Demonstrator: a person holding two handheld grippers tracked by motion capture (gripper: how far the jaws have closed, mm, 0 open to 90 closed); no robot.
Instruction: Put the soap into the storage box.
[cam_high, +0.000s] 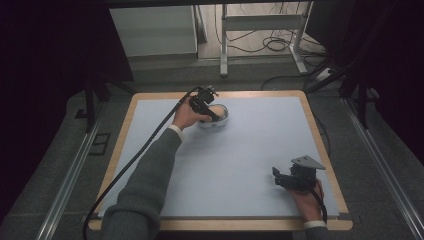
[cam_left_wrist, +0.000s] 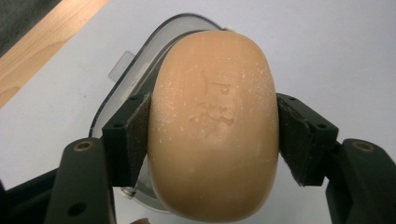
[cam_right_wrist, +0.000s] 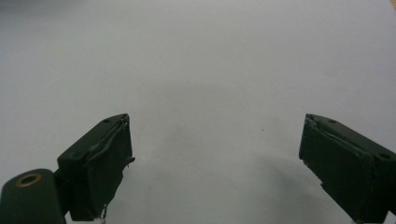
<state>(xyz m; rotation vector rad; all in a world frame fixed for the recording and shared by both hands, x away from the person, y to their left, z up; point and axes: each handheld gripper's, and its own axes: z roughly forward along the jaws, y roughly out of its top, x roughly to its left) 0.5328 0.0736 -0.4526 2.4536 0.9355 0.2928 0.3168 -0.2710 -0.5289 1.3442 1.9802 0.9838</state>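
Black pads of the left hand-held gripper (cam_left_wrist: 212, 135) press on the two long flanks of a bar of soap (cam_left_wrist: 214, 126), so this gripper is closed on the bar across its narrow width. Seen from above, it sits at the far middle of the desk (cam_high: 250, 150), over a clear soap dish (cam_left_wrist: 122, 84) whose rim and small tab peek out behind it; whether the bar is resting in the dish or just lifted off it is hard to tell.

Peach-tan and oval, the soap has rounded edges, a faint worn stamp on its face and pale flecks. It is probably firm, fairly light and slippery, its curved sides apt to squirt out of a loose pinch, so mid-length on the flanks is the sensible hold.

Near the front right corner, the right hand-held gripper (cam_right_wrist: 215, 163) hangs with its jaws wide and nothing between them.
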